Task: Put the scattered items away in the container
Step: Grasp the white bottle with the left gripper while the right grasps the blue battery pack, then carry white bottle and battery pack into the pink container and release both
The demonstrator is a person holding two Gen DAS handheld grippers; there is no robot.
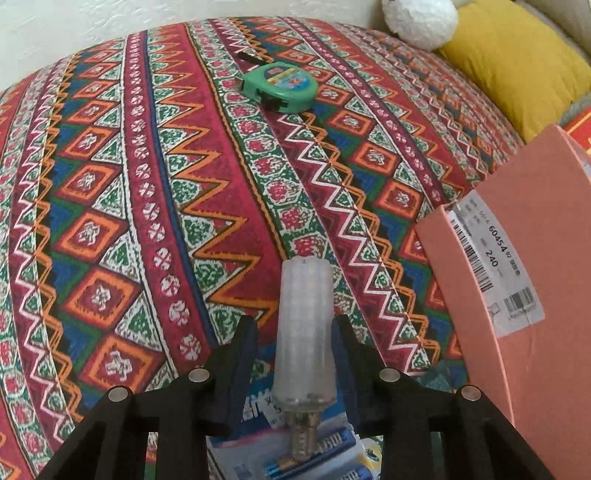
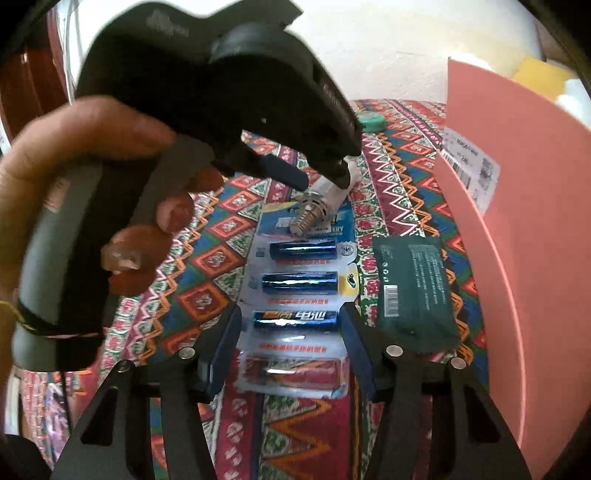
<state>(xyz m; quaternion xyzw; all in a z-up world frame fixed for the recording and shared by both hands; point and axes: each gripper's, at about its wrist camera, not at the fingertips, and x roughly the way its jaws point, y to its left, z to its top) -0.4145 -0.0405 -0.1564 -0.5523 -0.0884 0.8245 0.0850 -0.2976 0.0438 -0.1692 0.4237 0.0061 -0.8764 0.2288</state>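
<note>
Left wrist view: the left gripper (image 1: 297, 328) clasps a frosted LED bulb (image 1: 303, 328) between its jaws, above a battery blister pack (image 2: 299, 291). Ahead lies a green tape measure (image 1: 279, 86); right stands the pink box (image 1: 532, 266). Right gripper (image 2: 290, 321) spreads released around the pack, a green packet (image 2: 413, 291) just right.

soft even indoor light, strong fisheye bending at edges, near hand (image 2: 74, 177) blurred, wall overexposed.

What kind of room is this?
Probably a living room or bedroom at home: a patterned cloth covers the surface, with a yellow cushion and a white plush toy at the back.
</note>
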